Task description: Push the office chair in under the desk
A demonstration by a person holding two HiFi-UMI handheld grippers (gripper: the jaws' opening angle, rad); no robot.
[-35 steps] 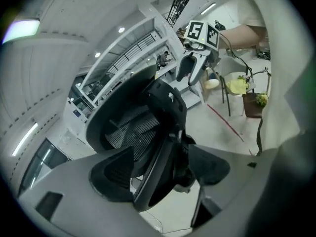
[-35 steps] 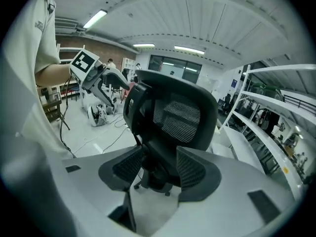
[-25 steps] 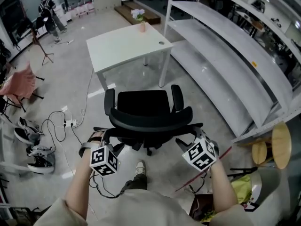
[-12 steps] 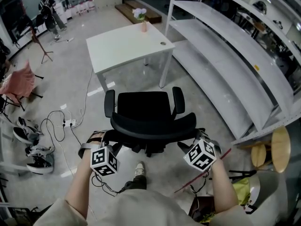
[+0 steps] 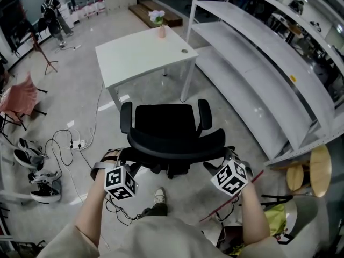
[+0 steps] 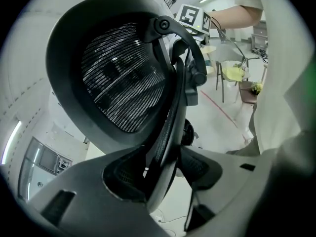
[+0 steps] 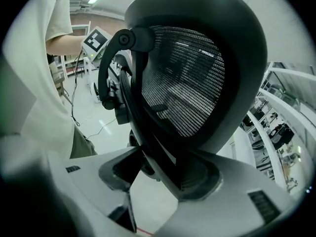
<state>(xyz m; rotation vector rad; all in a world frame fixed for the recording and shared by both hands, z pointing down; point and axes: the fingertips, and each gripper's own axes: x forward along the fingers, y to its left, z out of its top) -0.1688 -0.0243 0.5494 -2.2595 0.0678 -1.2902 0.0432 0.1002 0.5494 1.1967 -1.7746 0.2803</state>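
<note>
Head view: I had the left gripper point(image 5: 127, 171) and the right gripper point(image 5: 219, 169) set at the two ends of the backrest point(image 5: 174, 143) of the office chair point(image 5: 164, 123). The seat lay just beyond the fingers and faced the desk point(image 5: 141, 55). The desk stood further out in the same direction, and a strip of bare floor lay between the chair and the desk's near legs. The chair was not under the desk yet. I judged the step in hand to be the push itself, with the hold taken and most of the travel left to do.

Left gripper view: the fingers point(image 6: 118, 181) had just been closing. The dark edge of the backrest frame point(image 6: 165, 132) ran straight down between them and both pads sat against it. I read that as a clamp on the backrest.

Right gripper view: the fingers point(image 7: 210, 177) likewise had the frame's edge point(image 7: 148, 147) between them. It was seated hard in the outer pad and met the inner one higher up, so I took this side as gripped too.

The next move, as I saw it, called for an even shove away from me on both sides. That would let the chair roll straight rather than swivel, with the seat aimed between the desk legs. I would also need to watch whether the armrests point(image 5: 125, 117) passed beneath the top.
</note>
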